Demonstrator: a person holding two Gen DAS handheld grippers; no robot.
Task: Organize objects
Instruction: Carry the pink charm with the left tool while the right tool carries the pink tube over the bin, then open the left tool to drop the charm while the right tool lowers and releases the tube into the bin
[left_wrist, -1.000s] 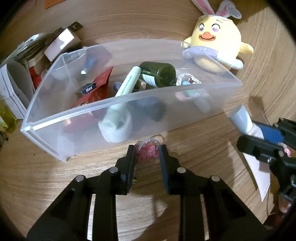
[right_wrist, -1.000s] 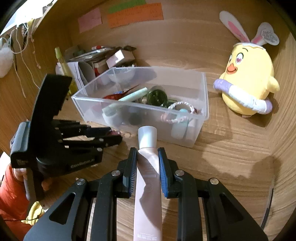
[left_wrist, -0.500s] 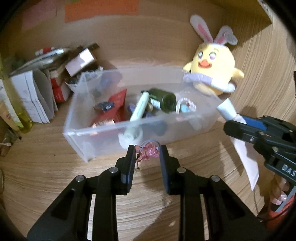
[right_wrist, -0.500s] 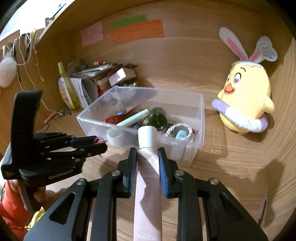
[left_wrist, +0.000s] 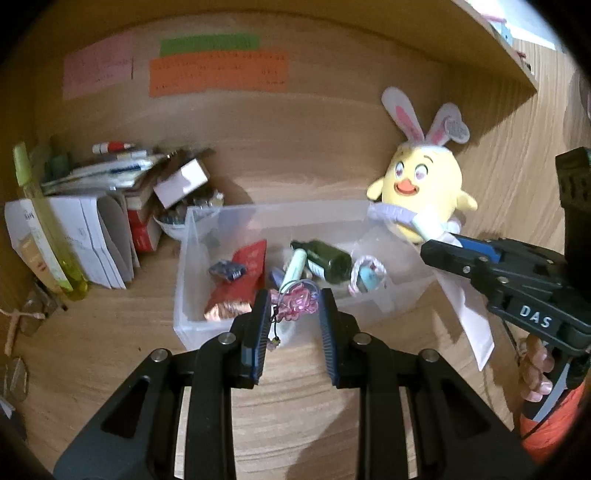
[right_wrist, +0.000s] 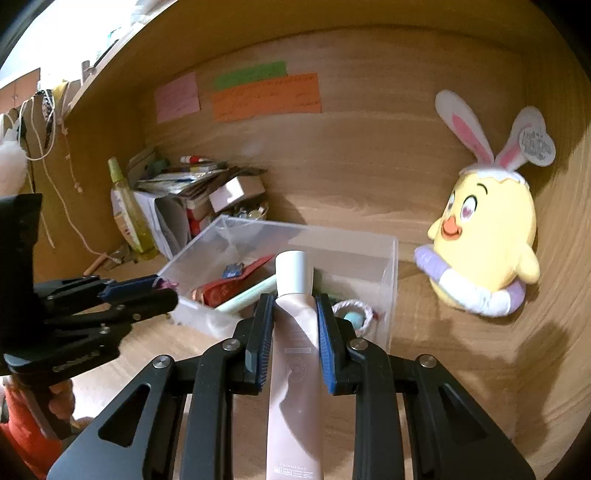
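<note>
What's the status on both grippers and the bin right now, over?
Left gripper shut on pink charm, at near wall of clear bin. Right gripper shut on pink tube, cap toward the bin. Nothing between either load and the bin.

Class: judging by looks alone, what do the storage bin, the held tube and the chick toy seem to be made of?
Storage bin: clear rigid plastic, contents visible through its walls.
Tube: probably soft matte plastic, dented below the fingers.
Chick toy: plush fabric, fuzzy and rounded.
</note>
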